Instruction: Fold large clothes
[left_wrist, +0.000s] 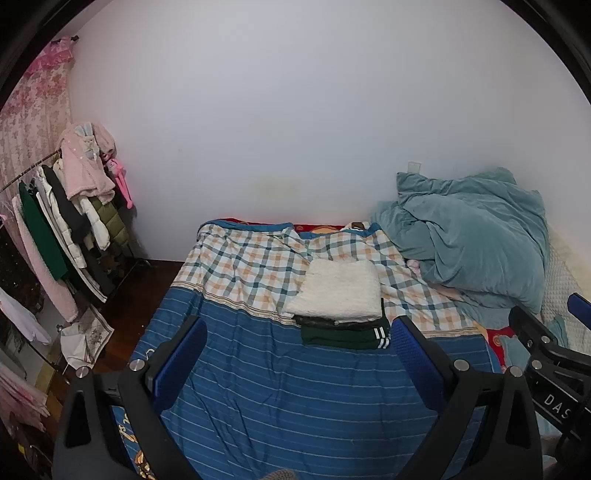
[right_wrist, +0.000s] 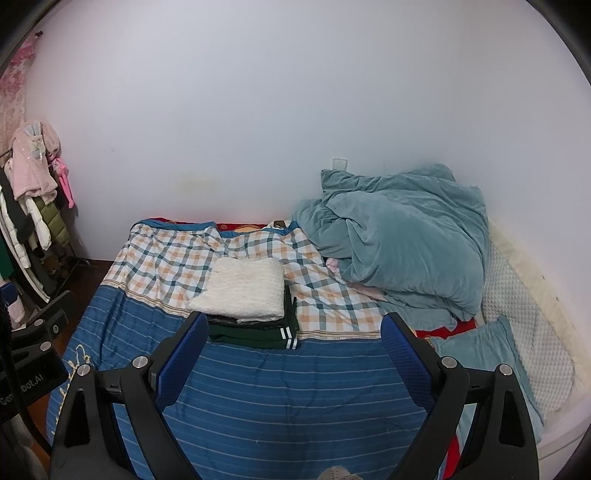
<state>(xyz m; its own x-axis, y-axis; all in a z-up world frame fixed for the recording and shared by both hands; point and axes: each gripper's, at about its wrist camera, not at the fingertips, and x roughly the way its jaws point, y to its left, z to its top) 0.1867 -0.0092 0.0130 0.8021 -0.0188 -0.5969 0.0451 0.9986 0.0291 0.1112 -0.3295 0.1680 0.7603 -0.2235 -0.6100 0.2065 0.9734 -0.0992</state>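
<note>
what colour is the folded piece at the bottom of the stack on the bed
Dark green, with two white stripes at its edge: the bottom garment of the stack shows best in the right wrist view.

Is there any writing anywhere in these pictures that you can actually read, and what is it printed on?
"DAS": white letters on the black body of the right gripper, cut off at the picture's edge.
"...bot.AI", with "Gen..." below: on the black body of the left gripper, partly hidden.
Yellow embroidered script on the blue striped bedsheet: too distorted to read.
</note>
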